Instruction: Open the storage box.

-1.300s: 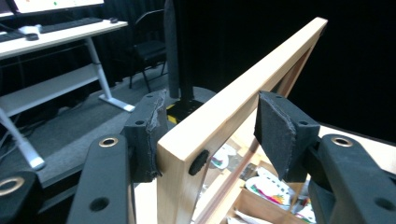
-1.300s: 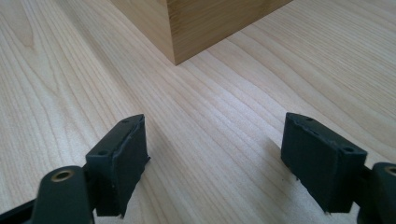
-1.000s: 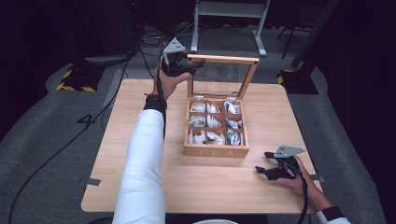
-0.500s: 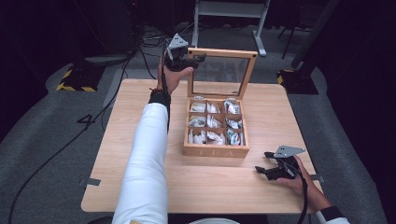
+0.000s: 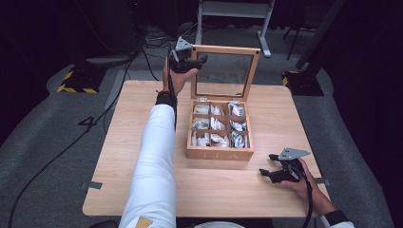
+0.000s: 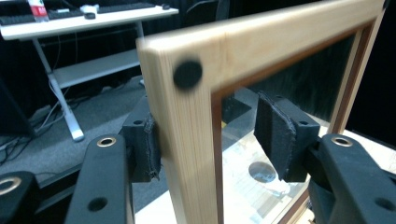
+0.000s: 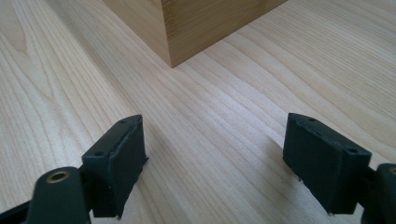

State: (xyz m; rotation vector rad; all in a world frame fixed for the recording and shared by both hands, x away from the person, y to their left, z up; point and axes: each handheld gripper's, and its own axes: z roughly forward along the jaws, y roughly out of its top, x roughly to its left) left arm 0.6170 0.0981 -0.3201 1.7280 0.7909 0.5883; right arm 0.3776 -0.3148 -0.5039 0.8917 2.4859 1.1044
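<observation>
A wooden tea box (image 5: 218, 154) stands mid-table with its glass lid (image 5: 225, 49) raised upright. Its compartments hold white tea bags (image 5: 216, 124). My left gripper (image 5: 199, 61) is at the lid's top left corner. In the left gripper view the lid's side rail (image 6: 187, 140) stands between the jaws of the left gripper (image 6: 210, 140). One pad (image 6: 149, 149) touches the rail and the other pad (image 6: 275, 135) stands apart from it. These jaws have just been closing. My right gripper (image 5: 267, 165) rests open on the table, right of the box's front corner (image 7: 196, 23).
The light wooden table (image 5: 123, 142) has bare room left of and in front of the box. A person's white sleeve (image 5: 152, 166) stretches along the left side. Behind the table are a white desk frame (image 5: 233, 9) and floor cables (image 5: 119, 66).
My left gripper has shifted slightly right at the lid's corner, and the lid's top edge now sits a little higher in the picture. The right gripper has kept still.
</observation>
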